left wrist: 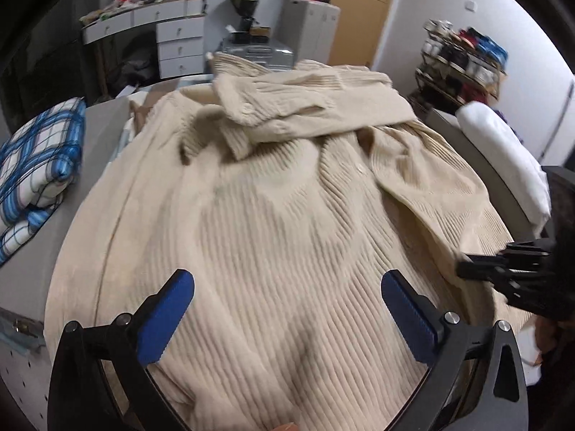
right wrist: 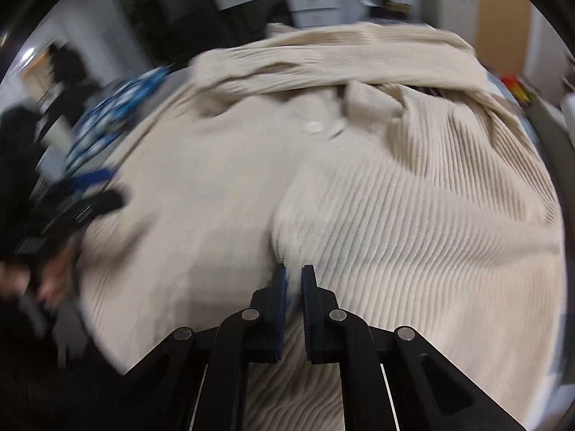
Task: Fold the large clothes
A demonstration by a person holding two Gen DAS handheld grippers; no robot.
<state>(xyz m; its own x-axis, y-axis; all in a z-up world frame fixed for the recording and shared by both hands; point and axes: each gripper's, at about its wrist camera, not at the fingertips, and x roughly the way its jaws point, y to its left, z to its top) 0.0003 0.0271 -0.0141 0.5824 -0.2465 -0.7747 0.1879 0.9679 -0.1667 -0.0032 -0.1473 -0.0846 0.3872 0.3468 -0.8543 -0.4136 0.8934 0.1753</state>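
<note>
A large cream ribbed knit cardigan (left wrist: 273, 222) lies spread over the table, with one sleeve (left wrist: 305, 107) folded across its far part. My left gripper (left wrist: 287, 283) is open wide just above the near part of the cardigan and holds nothing. My right gripper (right wrist: 294, 280) is shut on a ridge of the cardigan (right wrist: 395, 197) near its front edge; it shows at the right edge of the left wrist view (left wrist: 503, 269). The left gripper shows blurred at the left of the right wrist view (right wrist: 90, 194).
A blue and white plaid folded cloth (left wrist: 39, 165) lies at the table's left. A white bundle (left wrist: 503, 151) lies at the right. White drawers (left wrist: 172, 36), a cabinet (left wrist: 309, 28) and a cluttered rack (left wrist: 463, 61) stand behind.
</note>
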